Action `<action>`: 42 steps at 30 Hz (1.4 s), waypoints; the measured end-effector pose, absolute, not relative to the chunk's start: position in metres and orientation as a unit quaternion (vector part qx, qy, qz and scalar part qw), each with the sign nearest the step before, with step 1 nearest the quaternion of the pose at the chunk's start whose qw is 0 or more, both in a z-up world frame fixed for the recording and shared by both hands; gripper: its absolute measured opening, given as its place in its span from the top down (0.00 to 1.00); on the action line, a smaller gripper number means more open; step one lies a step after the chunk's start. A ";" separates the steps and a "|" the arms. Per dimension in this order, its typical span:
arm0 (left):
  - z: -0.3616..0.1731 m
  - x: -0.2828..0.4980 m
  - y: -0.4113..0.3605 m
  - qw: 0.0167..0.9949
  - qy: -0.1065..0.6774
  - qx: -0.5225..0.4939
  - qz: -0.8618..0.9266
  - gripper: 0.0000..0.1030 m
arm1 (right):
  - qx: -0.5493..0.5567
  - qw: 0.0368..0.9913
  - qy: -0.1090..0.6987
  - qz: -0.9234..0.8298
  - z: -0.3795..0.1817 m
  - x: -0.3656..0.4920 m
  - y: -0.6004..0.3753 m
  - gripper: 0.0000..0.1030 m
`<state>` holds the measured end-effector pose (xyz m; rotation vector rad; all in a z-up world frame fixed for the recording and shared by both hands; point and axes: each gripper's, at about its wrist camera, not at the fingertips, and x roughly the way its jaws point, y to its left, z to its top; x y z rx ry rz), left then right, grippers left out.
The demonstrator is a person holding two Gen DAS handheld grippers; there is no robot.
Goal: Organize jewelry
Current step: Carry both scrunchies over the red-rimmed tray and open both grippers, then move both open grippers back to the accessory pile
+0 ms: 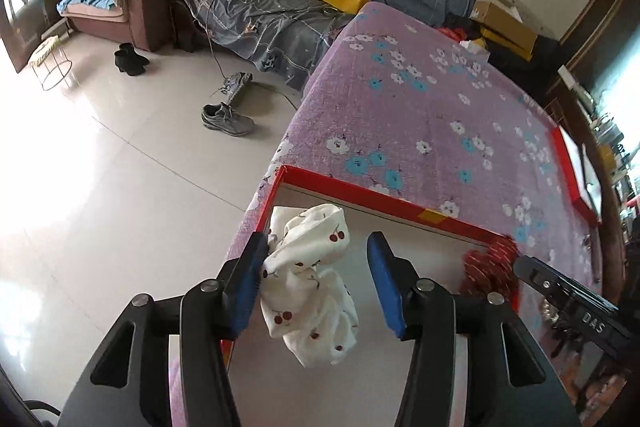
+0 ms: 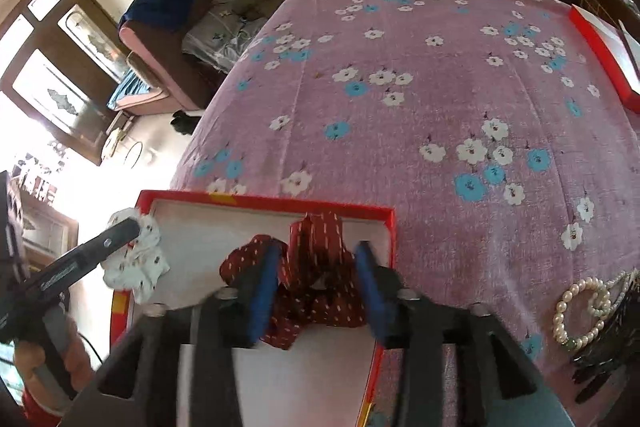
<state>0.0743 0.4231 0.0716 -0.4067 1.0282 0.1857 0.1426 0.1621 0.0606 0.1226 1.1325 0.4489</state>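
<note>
Grey sneakers (image 1: 227, 119) and black boots (image 1: 129, 59) lie on the floor (image 1: 120, 187).

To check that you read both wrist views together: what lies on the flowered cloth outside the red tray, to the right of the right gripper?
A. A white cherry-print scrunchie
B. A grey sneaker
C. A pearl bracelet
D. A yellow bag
C: the pearl bracelet lies on the cloth, right of the tray and the right gripper.
</note>
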 end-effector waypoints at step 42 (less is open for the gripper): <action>0.093 -0.006 0.078 0.858 0.499 -0.120 0.004 0.38 | 0.118 0.865 0.485 0.058 0.078 -0.034 -0.256 0.48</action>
